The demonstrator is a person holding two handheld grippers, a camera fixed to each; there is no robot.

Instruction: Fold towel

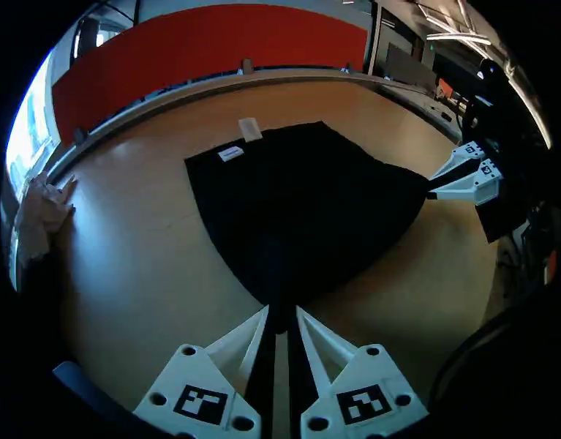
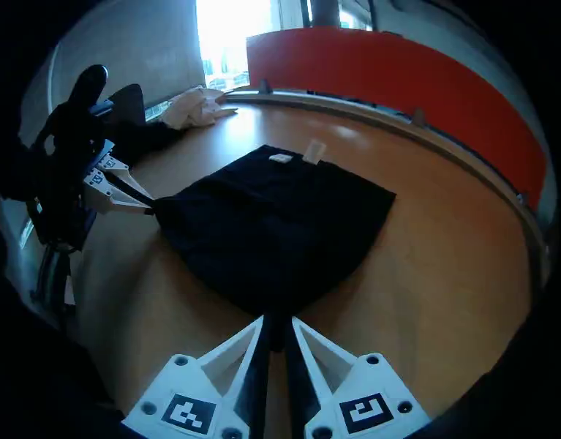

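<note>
towel, black and spread mostly flat, lies in the middle of the broad wooden table, which curves away toward a long red panel at its far rim. a crumpled pale cloth sits well apart from it at the table's edge. the towel's body stretches forward from both of my tools, and its near side is drawn into two points, one at each of them. my left gripper is clenched on one of those corners: in the left gripper view the dark cloth runs up between the two fingers, which stand almost together. my right gripper is clamped the same way on the neighbouring corner, with the fabric narrowing into its fingertips in the right gripper view. each view also catches the other tool out to the side, its tips pinching the next corner, so the edge between my hands runs crosswise and the towel's length runs away from me. what the fold turns on, as i judge it, is that the free edge lies straight ahead across the cloth from both grips, so both corners have to travel forward together and land on it evenly. that far edge carries a small white label, and just beyond it a small pale object rests on the wood, touching or nearly touching the towel's corner; i cannot tell which.
</note>
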